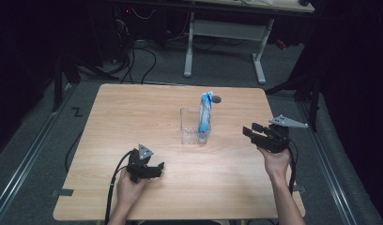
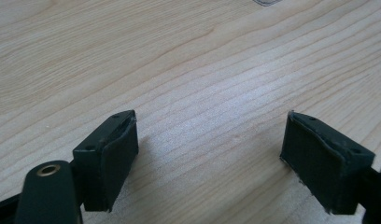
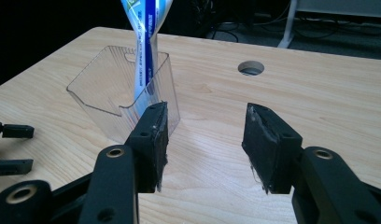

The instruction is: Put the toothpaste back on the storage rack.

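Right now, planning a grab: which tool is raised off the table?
The right tool, held above the wood beside the clear container; the left tool sits low.

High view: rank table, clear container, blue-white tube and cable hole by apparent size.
1. Table, by far the largest.
2. Clear container.
3. Blue-white tube, standing in the container; taller than it but much narrower, so these two are close.
4. Cable hole, smallest.

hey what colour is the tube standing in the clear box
Blue and white, pink at its base; the tube shows best in the high view, standing in the box.
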The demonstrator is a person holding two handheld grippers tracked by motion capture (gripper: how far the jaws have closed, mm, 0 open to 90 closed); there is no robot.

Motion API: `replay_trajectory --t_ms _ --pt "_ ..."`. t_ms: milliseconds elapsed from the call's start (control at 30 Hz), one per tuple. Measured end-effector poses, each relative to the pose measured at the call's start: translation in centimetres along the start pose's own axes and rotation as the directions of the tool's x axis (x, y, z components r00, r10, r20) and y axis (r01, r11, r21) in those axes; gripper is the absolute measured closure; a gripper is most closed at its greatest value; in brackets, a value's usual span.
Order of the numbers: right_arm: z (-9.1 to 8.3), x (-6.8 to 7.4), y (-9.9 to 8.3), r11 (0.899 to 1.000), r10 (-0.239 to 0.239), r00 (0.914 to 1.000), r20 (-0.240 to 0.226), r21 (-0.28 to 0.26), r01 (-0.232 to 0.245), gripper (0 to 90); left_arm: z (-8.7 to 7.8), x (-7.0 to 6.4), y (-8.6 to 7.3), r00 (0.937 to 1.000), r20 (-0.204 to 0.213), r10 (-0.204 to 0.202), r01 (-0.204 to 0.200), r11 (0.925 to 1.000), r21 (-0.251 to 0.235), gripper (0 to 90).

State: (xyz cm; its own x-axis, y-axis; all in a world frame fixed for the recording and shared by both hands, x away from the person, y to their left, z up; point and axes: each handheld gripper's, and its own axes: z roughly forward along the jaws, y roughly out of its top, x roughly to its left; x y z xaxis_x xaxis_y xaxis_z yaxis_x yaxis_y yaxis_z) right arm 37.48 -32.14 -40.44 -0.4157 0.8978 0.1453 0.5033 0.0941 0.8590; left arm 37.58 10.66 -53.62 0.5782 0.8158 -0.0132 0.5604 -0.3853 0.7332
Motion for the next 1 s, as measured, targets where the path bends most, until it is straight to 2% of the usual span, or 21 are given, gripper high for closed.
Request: replay_trajectory --t_ms 1000 --pt "-0.6 -1.0 -2.4 0.999 0.038 0.9992 0.009 0.003 -0.038 50.1 0.0 0.0 0.0 1.0000 0.000 0.000 0.000 1.0000 0.000 18.9"
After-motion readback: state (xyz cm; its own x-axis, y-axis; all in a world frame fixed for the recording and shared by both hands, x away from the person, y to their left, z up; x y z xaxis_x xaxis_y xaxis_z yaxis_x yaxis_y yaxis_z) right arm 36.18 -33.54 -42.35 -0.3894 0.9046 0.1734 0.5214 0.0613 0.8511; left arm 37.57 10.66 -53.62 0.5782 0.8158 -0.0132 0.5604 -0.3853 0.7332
